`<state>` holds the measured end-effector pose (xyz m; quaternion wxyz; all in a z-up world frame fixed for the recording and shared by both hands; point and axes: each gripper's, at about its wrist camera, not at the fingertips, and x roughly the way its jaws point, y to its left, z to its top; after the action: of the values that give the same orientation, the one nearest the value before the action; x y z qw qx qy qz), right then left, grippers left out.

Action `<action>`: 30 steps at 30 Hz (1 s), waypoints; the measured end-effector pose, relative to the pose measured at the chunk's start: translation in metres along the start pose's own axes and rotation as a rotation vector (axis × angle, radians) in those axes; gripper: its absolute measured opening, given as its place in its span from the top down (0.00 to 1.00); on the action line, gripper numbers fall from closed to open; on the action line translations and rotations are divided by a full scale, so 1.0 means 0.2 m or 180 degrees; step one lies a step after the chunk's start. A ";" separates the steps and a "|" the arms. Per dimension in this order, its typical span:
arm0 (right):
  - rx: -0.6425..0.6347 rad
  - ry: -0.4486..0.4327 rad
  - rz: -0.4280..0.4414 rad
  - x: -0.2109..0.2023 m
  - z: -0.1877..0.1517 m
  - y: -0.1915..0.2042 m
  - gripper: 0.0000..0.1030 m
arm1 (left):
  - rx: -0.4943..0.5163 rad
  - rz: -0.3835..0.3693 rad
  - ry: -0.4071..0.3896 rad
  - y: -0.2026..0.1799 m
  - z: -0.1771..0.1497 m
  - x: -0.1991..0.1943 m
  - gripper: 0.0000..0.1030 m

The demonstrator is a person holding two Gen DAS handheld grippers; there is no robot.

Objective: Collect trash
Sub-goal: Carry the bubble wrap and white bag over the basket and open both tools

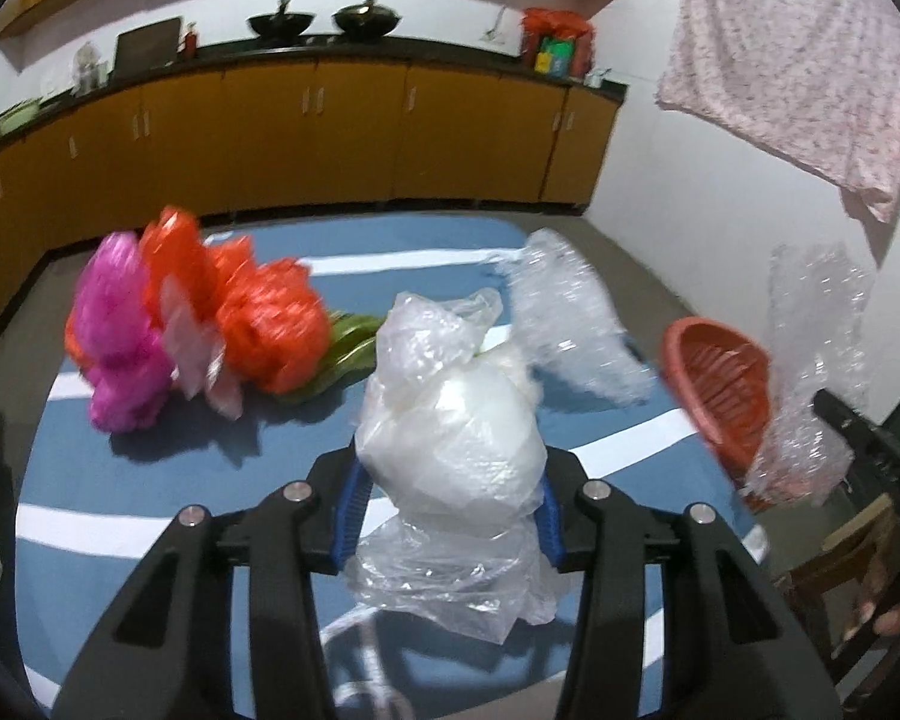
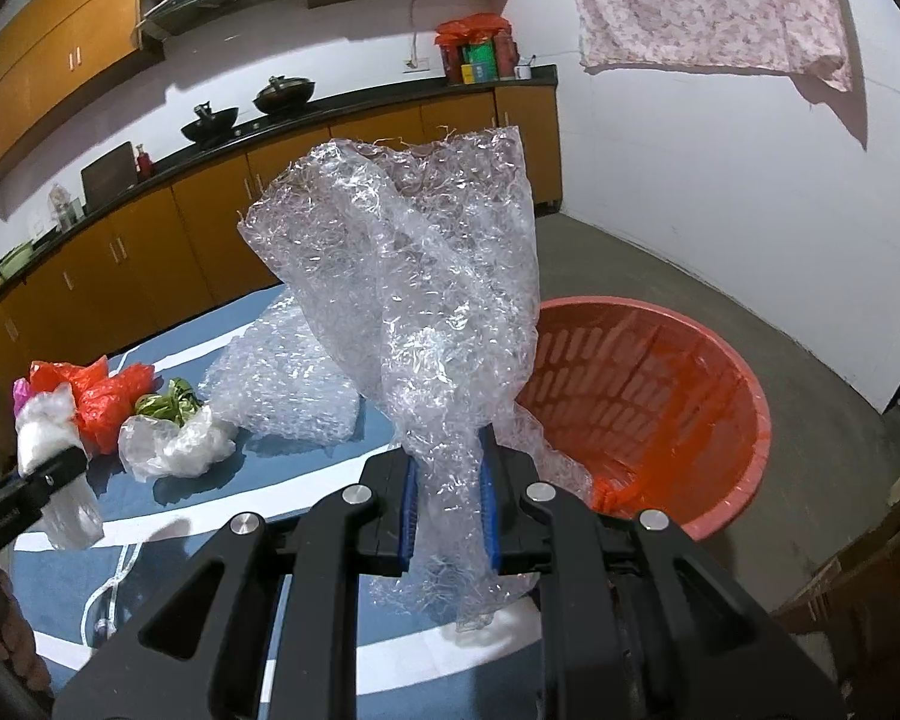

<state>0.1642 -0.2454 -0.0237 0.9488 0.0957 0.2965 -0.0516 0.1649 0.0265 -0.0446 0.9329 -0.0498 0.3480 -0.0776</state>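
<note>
The left tool pinches a clear plastic bag just above the blue surface; the right tool is pressed together on a sheet of bubble wrap beside the red basket. Best to carry each piece fully over the basket's rim before letting go — light film drifts. Farther back lie one more bubble-wrap sheet, one crumpled clear bag, one orange bag, one pink bag and some green scraps.

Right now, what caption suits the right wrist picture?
Right tongs clamp bubble wrap beside the red basket.
</note>
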 end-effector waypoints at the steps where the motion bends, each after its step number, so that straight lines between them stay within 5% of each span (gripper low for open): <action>1: 0.0018 0.0000 -0.0008 0.00 0.00 -0.01 0.83 | 0.0043 -0.0034 -0.0023 -0.03 0.01 -0.01 0.57; 30: 0.0480 -0.0058 -0.0328 -0.02 -0.06 -0.44 0.83 | 0.0804 -0.0852 -0.0065 -0.81 0.15 0.21 0.57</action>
<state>0.1397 -0.3289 -0.0449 0.9377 0.1509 0.2876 -0.1234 0.1986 -0.1402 -0.0257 0.9166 0.0210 0.3163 -0.2437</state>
